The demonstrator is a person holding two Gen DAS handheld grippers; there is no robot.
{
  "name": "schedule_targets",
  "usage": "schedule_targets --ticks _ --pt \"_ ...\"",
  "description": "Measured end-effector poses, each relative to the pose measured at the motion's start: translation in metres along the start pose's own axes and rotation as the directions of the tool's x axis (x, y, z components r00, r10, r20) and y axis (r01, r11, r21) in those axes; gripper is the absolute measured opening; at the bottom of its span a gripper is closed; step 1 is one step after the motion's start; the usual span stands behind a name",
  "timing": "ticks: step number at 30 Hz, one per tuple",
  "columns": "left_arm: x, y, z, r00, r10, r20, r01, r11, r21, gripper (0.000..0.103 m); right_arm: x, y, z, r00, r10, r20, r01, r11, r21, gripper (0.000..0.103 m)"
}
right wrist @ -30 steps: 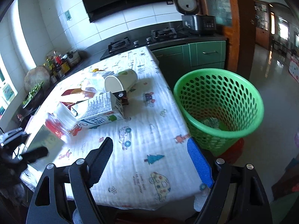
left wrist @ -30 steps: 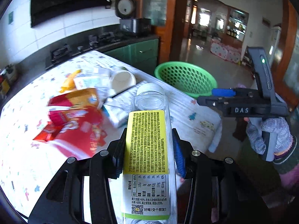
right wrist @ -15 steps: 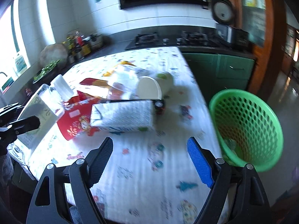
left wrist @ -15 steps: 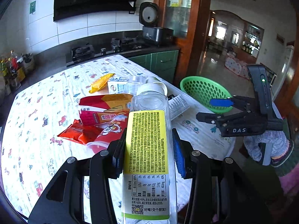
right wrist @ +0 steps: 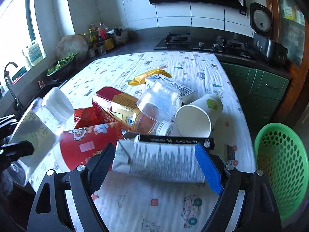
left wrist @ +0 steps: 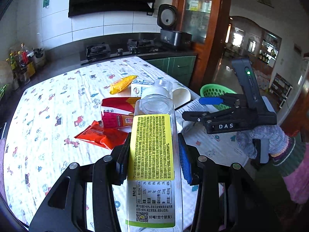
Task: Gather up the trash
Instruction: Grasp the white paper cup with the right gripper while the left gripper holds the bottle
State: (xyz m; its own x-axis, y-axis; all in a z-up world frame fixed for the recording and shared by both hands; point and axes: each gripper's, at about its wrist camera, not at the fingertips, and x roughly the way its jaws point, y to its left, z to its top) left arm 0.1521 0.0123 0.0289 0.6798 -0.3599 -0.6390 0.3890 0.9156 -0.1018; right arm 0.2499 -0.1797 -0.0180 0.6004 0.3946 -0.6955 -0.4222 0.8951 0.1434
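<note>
My left gripper [left wrist: 152, 162] is shut on a clear plastic bottle [left wrist: 152, 154] with a yellow label and white cap, held above the table's near edge; the bottle also shows in the right wrist view [right wrist: 38, 127]. My right gripper [right wrist: 154, 166] is open, its fingers on either side of a grey and white milk carton [right wrist: 160, 160] lying on the table; it also shows in the left wrist view [left wrist: 204, 107]. The green mesh trash basket [right wrist: 282, 166] stands on the floor right of the table.
On the patterned tablecloth [right wrist: 173, 65] lie a white paper cup [right wrist: 195, 118], a clear plastic cup [right wrist: 154, 106], red snack bags [right wrist: 87, 145], a yellow wrapper [right wrist: 148, 75] and a second carton [right wrist: 173, 87]. A stove and rice cooker [right wrist: 264, 38] line the far counter.
My right gripper swung left from the basket and came down around the milk carton. My left gripper, still holding the bottle, pulled back and turned left over the table.
</note>
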Motion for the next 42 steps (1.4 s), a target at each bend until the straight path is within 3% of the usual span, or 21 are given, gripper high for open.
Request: schedule_targets --ticks 11,21,42 --pt "0.001 0.000 0.000 1.000 -0.010 0.010 0.010 1.000 -0.008 0.043 -0.009 0.007 -0.021 0.999 -0.040 -0.010 0.040 0.998 -0.047 0.088" --pt "0.002 -0.001 -0.003 1.000 -0.016 0.010 0.016 1.000 -0.003 0.043 -0.021 0.010 -0.051 0.999 -0.015 -0.032 0.014 0.999 -0.031 0.089" --pt "0.008 0.001 -0.006 1.000 -0.025 -0.001 0.025 1.000 -0.007 0.043 -0.021 -0.015 -0.043 0.998 -0.001 -0.060 0.002 1.000 0.018 0.089"
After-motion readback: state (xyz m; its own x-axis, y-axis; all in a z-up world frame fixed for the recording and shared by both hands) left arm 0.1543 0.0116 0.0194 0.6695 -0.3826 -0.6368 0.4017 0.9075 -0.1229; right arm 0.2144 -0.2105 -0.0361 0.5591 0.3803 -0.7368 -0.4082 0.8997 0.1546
